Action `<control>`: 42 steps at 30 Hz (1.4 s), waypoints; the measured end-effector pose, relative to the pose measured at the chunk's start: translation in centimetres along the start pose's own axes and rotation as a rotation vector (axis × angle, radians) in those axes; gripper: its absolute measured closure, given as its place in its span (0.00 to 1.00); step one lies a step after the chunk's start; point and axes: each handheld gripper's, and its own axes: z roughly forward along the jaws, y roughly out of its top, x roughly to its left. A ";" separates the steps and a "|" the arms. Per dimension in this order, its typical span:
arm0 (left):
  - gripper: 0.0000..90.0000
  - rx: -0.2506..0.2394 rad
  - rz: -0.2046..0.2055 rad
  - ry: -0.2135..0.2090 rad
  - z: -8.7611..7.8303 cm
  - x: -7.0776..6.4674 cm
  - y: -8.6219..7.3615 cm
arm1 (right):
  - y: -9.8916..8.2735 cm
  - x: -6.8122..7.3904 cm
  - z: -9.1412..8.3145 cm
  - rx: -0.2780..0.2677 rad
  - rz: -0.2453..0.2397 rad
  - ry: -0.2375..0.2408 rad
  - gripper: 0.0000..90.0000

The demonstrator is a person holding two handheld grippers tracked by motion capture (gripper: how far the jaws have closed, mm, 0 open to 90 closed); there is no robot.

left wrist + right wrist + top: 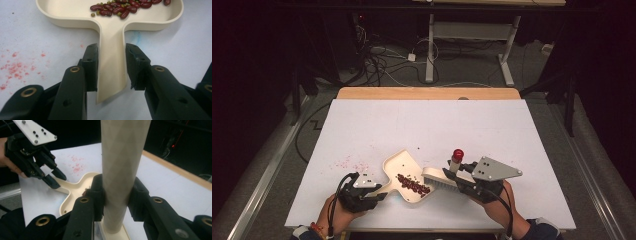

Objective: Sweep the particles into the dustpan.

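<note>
While the cream plastic dustpan (404, 175) lies flat on the white tabletop (427, 130), we've got the left gripper (111, 66) clamped on its flat handle, one black jaw pressed against each side edge, as the left gripper view shows pretty clearly. In the high view that left gripper (379, 192) sits near the front edge of the table, with the pan pointing away and to the right.

Inside the pan there's a little pile of dark red kidney beans (413, 184) with a few small green ones mixed in, bunched toward the pan's right-hand lip. In the left gripper view the beans (125, 6) lie along the far side of the pan.

Our right gripper (116, 195) is closed around the beige cylindrical handle of the small hand brush (443, 176), jaws hugging it on both sides. The handle stands tilted, its red cap (458, 153) on top, and the pale bristle head rests on the table right up against the pan's open edge, just beside the beans.

Left of the dustpan, some pinkish-red crumbs (352, 164) are scattered on the tabletop.
</note>
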 end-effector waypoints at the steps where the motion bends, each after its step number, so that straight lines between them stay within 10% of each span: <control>1: 0.70 0.000 0.000 0.000 0.0 0.0 0.0 | 0.0 -0.1 -0.2 -0.010 0.004 -0.004 0.78; 15: 0.70 0.002 -0.008 0.000 0.0 0.1 0.1 | -0.8 -2.2 0.6 0.004 -0.066 -0.160 0.78; 27: 0.70 -0.004 -0.021 0.000 0.1 0.2 0.0 | 0.2 0.1 2.2 -0.016 -0.004 -0.003 0.78; 34: 0.70 -0.005 -0.045 -0.001 0.2 0.7 -0.1 | 1.0 -2.1 2.0 -0.062 -0.023 -0.076 0.78; 42: 0.70 -0.014 -0.084 -0.003 0.1 1.7 -0.4 | 1.2 -5.5 6.6 -0.064 -0.062 -0.199 0.78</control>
